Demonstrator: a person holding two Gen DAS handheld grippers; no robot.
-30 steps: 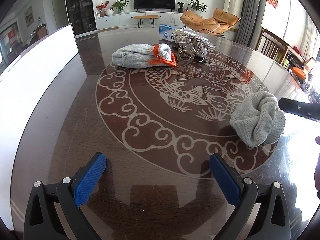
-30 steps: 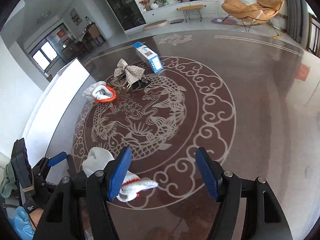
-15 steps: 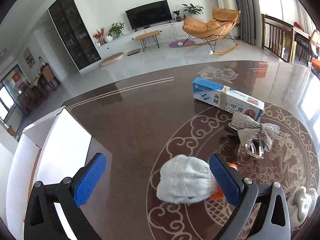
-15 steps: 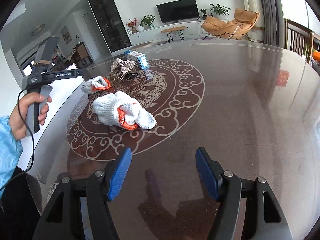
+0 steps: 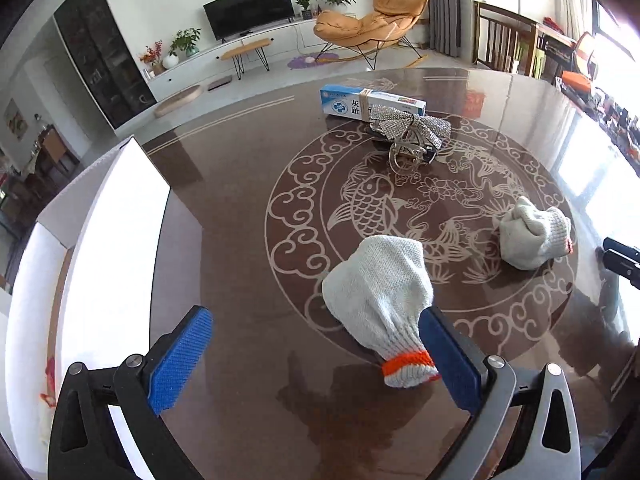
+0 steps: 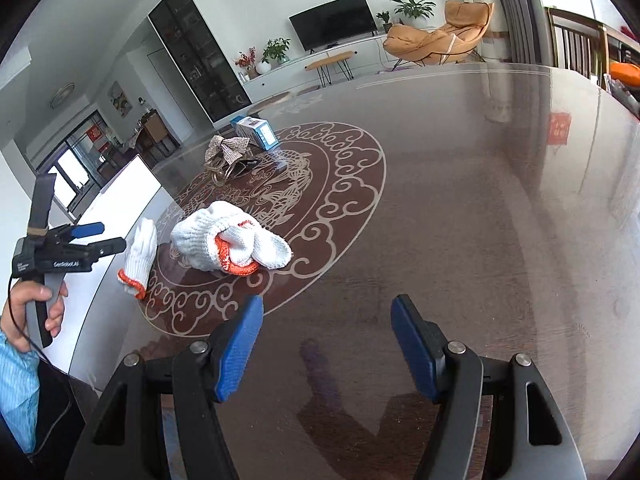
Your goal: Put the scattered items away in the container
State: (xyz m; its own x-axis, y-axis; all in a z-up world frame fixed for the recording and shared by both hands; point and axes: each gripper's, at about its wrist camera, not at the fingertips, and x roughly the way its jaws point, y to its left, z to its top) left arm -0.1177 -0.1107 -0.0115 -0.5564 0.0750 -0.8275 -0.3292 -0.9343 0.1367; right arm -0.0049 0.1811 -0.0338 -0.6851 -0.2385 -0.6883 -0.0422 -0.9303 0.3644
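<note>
Right gripper [image 6: 326,354]: black frame, blue ribbed pads on both fingers [image 6: 237,354], round silver screws at the pivots. Left gripper [image 5: 316,354]: same build; black body with white lettering, grey handle, tall black mast taped at its base, thin black cable. Sleeve [image 6: 18,380]: light blue, fine stripes.

A glove [image 5: 380,280] is seen off the table [image 6: 460,220], hanging at the right finger of the left gripper [image 5: 316,360]. A second, bundled glove [image 6: 228,240] lies on the table to its right. Behind them a bow hair clip [image 5: 412,136] is placed, and behind that a toothpaste box [image 5: 372,104]. The container [image 5: 112,240] stands at the left table edge.
</note>
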